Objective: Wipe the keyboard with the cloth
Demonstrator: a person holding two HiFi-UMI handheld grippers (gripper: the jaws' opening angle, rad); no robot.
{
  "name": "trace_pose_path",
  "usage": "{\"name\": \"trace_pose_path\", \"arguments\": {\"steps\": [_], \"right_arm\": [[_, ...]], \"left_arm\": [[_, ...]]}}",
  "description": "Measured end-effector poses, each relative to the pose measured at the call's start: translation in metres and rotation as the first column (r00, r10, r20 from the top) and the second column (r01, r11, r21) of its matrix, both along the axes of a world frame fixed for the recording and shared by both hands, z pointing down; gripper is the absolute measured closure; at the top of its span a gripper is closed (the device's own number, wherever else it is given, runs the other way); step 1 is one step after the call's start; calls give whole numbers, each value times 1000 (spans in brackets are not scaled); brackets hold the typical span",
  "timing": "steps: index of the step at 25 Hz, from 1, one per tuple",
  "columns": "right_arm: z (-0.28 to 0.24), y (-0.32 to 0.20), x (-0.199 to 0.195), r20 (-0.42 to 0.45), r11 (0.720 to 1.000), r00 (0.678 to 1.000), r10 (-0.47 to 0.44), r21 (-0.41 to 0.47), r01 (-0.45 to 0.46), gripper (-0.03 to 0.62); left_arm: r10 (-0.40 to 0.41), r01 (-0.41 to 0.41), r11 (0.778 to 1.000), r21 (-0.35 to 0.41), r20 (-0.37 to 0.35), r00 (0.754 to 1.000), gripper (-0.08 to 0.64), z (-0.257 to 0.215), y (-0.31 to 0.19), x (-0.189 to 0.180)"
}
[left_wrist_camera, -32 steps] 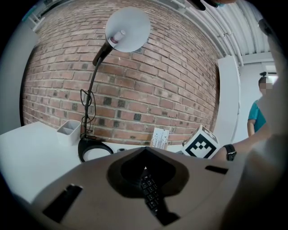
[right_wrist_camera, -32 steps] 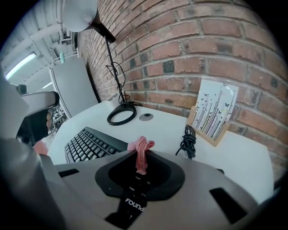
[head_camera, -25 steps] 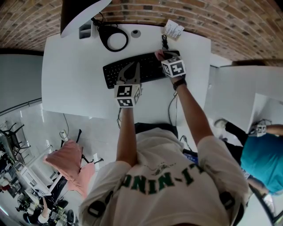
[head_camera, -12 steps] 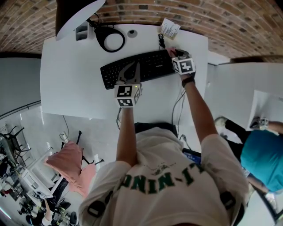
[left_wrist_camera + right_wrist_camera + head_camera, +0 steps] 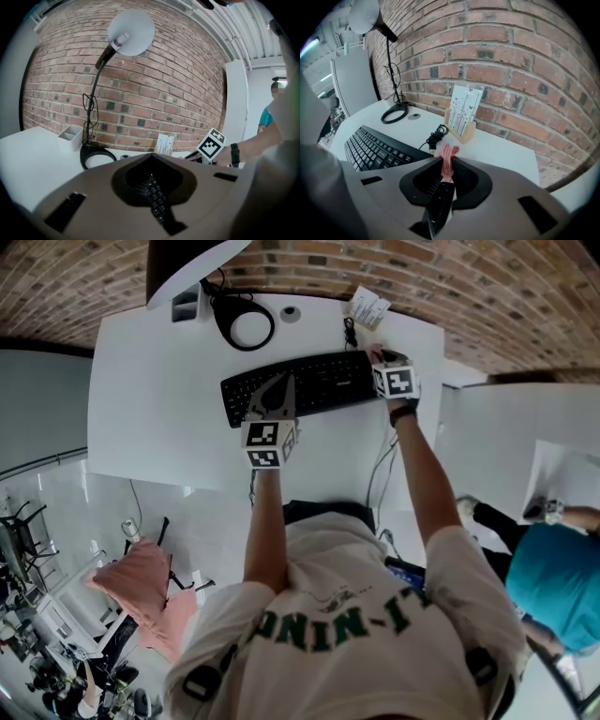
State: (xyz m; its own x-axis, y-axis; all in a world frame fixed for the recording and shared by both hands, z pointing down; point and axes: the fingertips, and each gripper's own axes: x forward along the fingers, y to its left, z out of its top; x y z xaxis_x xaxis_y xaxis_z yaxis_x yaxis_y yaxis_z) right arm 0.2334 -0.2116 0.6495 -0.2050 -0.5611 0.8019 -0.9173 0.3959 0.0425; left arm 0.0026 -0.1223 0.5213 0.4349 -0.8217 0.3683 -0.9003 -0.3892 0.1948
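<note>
A black keyboard point(image 5: 300, 385) lies on the white desk point(image 5: 150, 409). My left gripper point(image 5: 276, 395) rests over the keyboard's left-middle part with its jaws shut; in the left gripper view only a strip of keys point(image 5: 154, 201) shows through the slit. My right gripper point(image 5: 384, 362) is at the keyboard's right end, shut on a small pink cloth point(image 5: 447, 161). The cloth's tip point(image 5: 375, 354) pokes out just past the keyboard's top right corner. In the right gripper view the keyboard point(image 5: 375, 147) lies to the left of the jaws.
A desk lamp with a round base point(image 5: 242, 322) and a small white tray point(image 5: 185, 304) stand at the back. A coiled cable point(image 5: 437, 136) and a card holder point(image 5: 462, 115) sit near the cloth. Beyond them is a brick wall. A person in teal point(image 5: 553, 577) is at the right.
My right gripper has slid rightward along the keyboard with the cloth, from the right-middle keys to the right end. The left gripper has stayed where it was.
</note>
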Motion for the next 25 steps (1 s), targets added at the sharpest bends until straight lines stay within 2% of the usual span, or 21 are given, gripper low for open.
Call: {"name": "trace_pose_path", "arguments": {"steps": [3,9,11,18,25], "right_arm": [[-13,1,-25,17,999,1000,-25,35,25,546],[-29,26,-143,141,982,972,-190,38,186,546],[-30,37,-185,186,970,952,-244,31,243,546],[-24,66,-294,229,919,894,-386,17,393,546],[-13,90,-367,249,866,838,-485,1,501,546]], "left_arm": [[-29,29,1000,2,0,1000,566,-4,5,-19],[-119,120,993,-6,8,993,566,-3,22,-73],[-149,149,989,-7,13,989,566,-3,29,-92],[-246,247,969,-13,28,969,566,1,50,-156],[-313,314,949,-24,32,949,566,5,69,-201]]}}
